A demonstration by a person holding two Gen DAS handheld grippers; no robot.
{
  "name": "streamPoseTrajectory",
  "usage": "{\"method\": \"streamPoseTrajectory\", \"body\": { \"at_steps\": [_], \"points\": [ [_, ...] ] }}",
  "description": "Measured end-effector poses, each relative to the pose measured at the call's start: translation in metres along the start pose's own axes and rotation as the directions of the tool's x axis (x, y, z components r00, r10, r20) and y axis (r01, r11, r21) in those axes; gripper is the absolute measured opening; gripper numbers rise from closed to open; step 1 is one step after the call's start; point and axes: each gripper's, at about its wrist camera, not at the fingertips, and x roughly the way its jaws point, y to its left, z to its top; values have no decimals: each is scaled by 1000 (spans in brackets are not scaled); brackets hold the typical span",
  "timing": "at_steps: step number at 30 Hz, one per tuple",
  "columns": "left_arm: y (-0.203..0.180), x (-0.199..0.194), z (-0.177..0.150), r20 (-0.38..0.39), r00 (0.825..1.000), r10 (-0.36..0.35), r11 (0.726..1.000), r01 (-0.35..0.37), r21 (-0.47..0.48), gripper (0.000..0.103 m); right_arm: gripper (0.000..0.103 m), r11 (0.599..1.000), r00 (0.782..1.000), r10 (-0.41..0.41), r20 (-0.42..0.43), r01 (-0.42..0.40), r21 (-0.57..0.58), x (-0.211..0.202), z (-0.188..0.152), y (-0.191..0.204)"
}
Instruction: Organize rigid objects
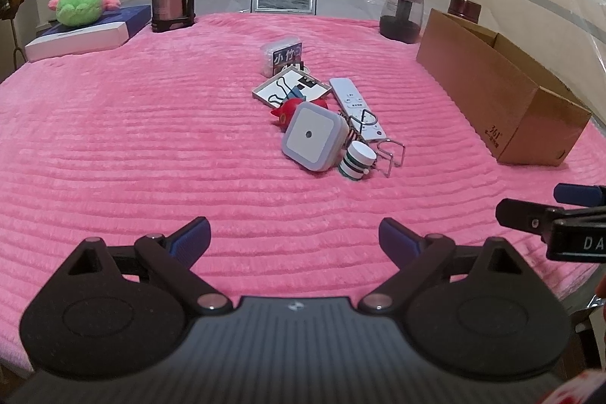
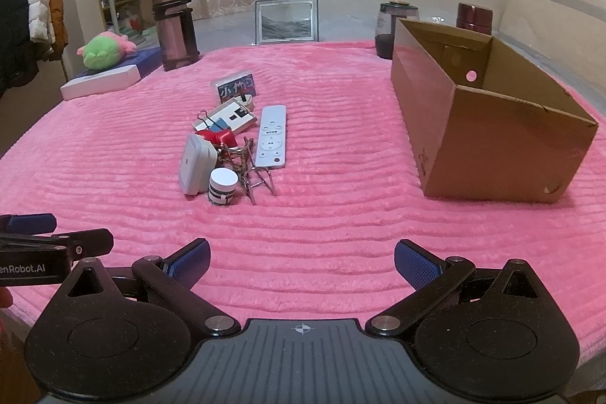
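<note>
Grippers: left gripper (image 1: 294, 237) and right gripper (image 2: 302, 262) both spread wide, holding nothing
Clutter: remote control (image 2: 271, 137), night light (image 1: 315, 136) heaped mid-blanket (image 1: 132, 139); cardboard box (image 2: 488, 131) well apart

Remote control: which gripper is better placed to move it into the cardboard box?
Right, probably. The remote control lies on the pile's box-facing side, and the cardboard box sits on the right gripper's side. Both grippers hover open and empty; the left gripper would cross over.

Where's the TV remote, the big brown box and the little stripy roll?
remote (image 2: 271, 137): right wrist view, on its button face.
cardboard box (image 2: 500, 154): right wrist view, on its near outer wall.
striped roll (image 1: 356, 159): left wrist view, on its banded side.
</note>
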Motion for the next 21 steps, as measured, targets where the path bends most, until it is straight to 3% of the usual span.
{"method": "streamPoseTrajectory", "body": {
  "at_steps": [12, 21],
  "points": [
    [14, 38, 17, -2, 1000, -24, 998, 24, 63, 93, 100, 992, 998, 63, 21, -60, -108, 41, 7, 2],
    [19, 78, 31, -6, 997, -77, 988, 77, 130, 93, 82, 968, 989, 145, 7, -140, -206, 87, 19, 5]
  ]
}}
